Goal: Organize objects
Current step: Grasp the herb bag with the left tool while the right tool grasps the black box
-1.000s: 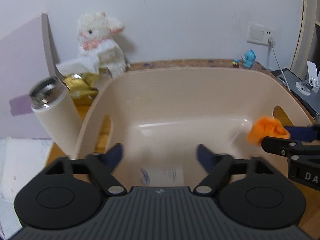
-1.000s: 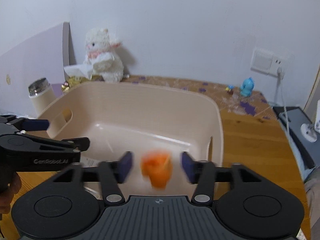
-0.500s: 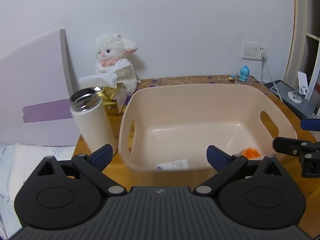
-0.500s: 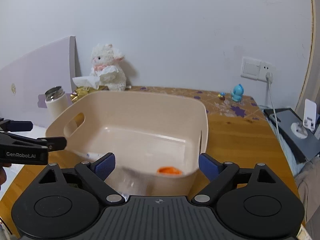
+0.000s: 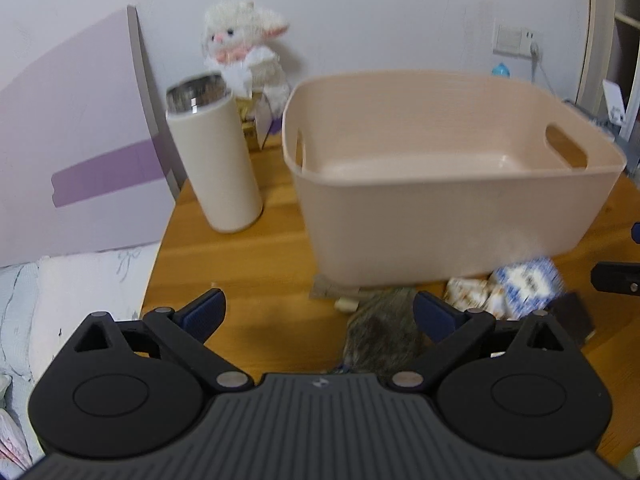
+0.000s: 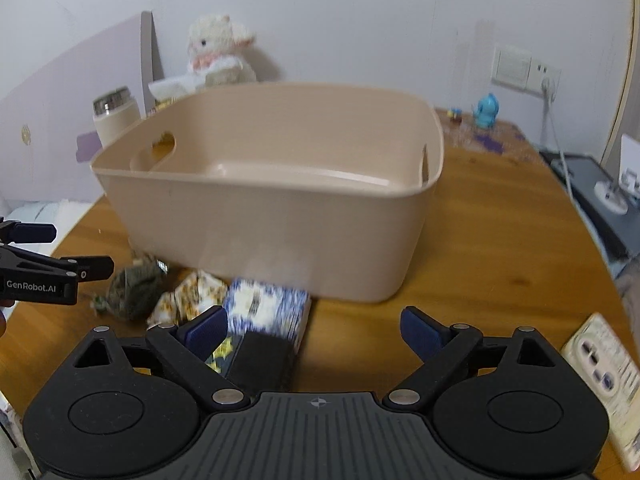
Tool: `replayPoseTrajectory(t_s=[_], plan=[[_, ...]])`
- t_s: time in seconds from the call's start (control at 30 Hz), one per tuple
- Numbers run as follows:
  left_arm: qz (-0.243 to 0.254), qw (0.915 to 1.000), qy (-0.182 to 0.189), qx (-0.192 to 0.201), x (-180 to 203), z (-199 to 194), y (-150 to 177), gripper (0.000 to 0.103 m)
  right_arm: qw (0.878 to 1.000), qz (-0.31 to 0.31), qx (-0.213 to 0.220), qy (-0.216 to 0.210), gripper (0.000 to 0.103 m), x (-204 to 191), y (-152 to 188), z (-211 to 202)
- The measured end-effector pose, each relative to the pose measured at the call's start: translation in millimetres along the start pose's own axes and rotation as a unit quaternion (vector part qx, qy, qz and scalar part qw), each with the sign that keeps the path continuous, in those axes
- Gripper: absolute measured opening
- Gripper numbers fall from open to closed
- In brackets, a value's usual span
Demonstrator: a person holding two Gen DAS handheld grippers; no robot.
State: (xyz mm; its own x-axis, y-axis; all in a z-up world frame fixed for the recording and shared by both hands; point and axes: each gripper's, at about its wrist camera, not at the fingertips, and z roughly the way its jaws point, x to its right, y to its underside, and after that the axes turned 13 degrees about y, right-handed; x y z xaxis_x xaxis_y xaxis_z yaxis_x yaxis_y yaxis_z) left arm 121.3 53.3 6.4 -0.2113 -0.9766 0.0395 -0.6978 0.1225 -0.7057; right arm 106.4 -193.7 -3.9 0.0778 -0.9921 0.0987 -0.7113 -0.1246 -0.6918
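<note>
A beige plastic bin [image 5: 448,216] [image 6: 280,216] stands on the wooden table. In front of it lie a grey-brown furry lump [image 5: 380,332] [image 6: 134,286], a crumpled patterned packet [image 5: 472,296] [image 6: 188,296], a blue-and-white pack [image 5: 528,284] [image 6: 268,308] and a black block [image 5: 574,318] [image 6: 262,360]. My left gripper [image 5: 318,312] is open and empty, low over the table, with the furry lump near its right finger. My right gripper [image 6: 314,328] is open and empty, with the blue-and-white pack by its left finger. The bin's inside is hidden.
A cream flask [image 5: 214,160] [image 6: 116,118] stands left of the bin, a white plush toy [image 5: 244,52] [image 6: 218,52] behind it. A lilac board [image 5: 80,140] leans at left. A blue figurine [image 6: 486,110] sits at the back right, a card [image 6: 604,376] at the front right.
Both grippers have pulled back and dropped from over the bin to table height in front of it. The orange thing fell from the right gripper into the bin and is out of sight.
</note>
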Motion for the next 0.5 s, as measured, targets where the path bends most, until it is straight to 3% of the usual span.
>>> replayPoseTrajectory(t_s=[0.27,0.5], plan=[[0.014,0.9991,0.034,-0.021,-1.8,24.5,19.0,0.100,0.999,-0.007,-0.039,-0.007,0.094,-11.7,15.6,22.4],[0.023,0.9981,0.050,-0.030,3.5,41.0,26.0,0.100,0.999,0.003,-0.046,-0.013,0.094,-6.9,20.4,27.1]])
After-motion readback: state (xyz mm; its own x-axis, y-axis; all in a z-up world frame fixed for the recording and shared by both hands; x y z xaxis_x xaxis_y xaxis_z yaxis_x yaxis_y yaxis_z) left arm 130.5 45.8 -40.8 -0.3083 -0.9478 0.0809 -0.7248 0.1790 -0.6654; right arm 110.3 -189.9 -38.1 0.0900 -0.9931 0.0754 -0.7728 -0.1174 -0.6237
